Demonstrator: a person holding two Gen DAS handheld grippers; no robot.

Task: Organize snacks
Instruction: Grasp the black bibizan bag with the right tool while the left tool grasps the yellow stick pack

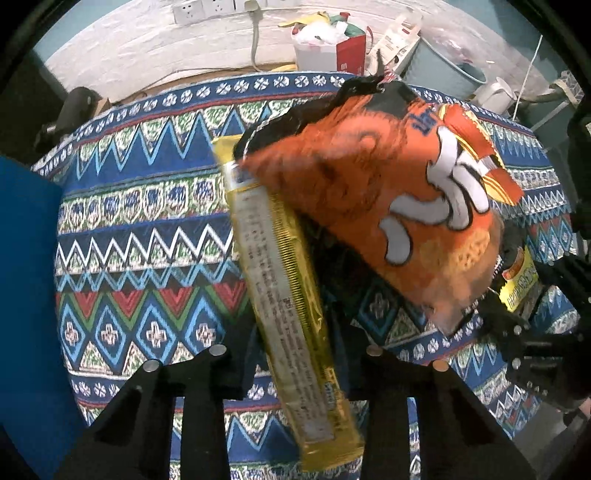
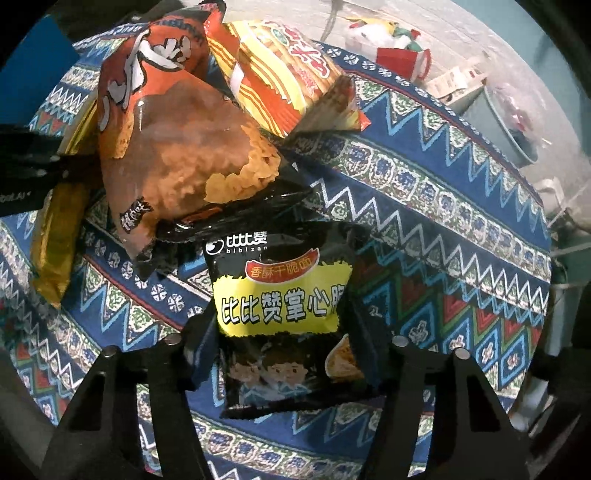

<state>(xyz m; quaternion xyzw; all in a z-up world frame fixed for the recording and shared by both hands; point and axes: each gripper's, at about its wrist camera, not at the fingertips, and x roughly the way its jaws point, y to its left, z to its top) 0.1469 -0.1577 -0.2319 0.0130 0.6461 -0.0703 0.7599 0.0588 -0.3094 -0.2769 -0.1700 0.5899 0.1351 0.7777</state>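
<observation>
A long yellow snack packet [image 1: 291, 295] runs lengthwise between the fingers of my left gripper [image 1: 295, 369], which is shut on it and points down at the patterned tablecloth [image 1: 140, 229]. An orange puffed-snack bag [image 1: 369, 192] lies partly over the packet's far end. My right gripper [image 2: 291, 343] has its pads against both sides of a black and yellow noodle-snack packet [image 2: 284, 302]. Behind it lie the orange bag [image 2: 177, 147] and a yellow and red striped packet [image 2: 280, 74]. The long yellow packet [image 2: 55, 236] shows at the left.
A blue panel [image 1: 26, 295] stands at the table's left edge. Beyond the far edge, on the floor, are a power strip [image 1: 207, 9], a red and white bag of clutter [image 1: 332, 48] and a pale blue bucket [image 1: 447, 70]. Bare cloth [image 2: 461, 258] lies to the right.
</observation>
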